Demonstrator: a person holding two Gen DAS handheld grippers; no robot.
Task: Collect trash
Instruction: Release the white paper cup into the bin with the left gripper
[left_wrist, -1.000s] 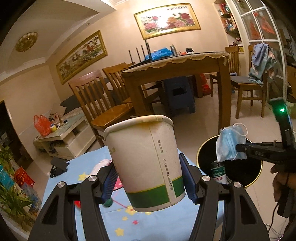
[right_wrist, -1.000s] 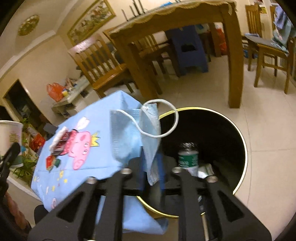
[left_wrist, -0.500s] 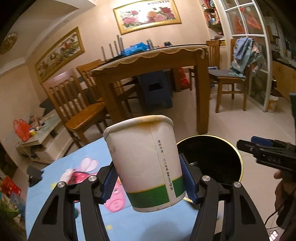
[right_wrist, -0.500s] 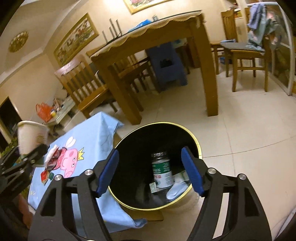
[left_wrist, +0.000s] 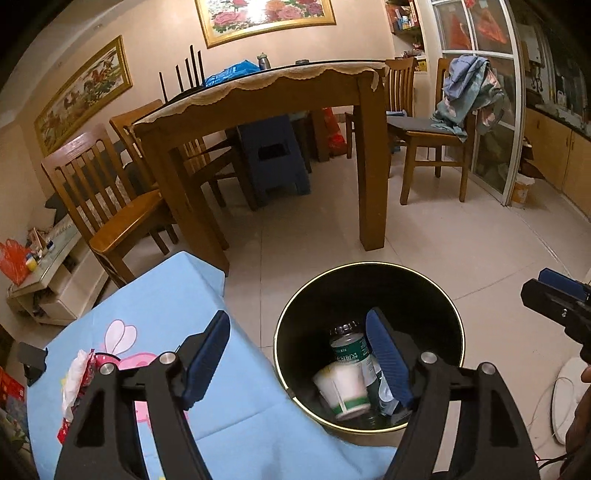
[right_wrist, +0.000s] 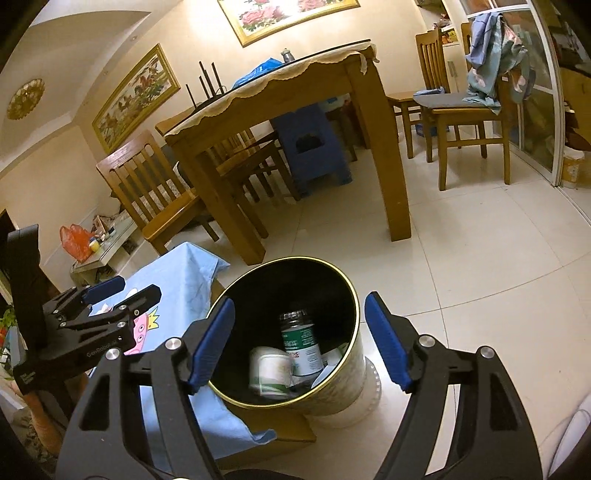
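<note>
A tiled dining room holds a wooden dining table (left_wrist: 258, 99) and chairs. Nearer, a blue-clothed table (left_wrist: 159, 306) stands beside the bin (left_wrist: 369, 266), where a cup (left_wrist: 343, 387) and bottle (left_wrist: 347, 347) lie. The left gripper (left_wrist: 295, 362) is opening, empty; the right gripper (right_wrist: 299, 339) gapes empty.

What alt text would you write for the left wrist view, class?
The left hand-held gripper, its jaws opening and empty, hangs over a black bin holding a paper cup and a green-labelled bottle. Crumpled wrappers lie on the blue cloth.
</note>
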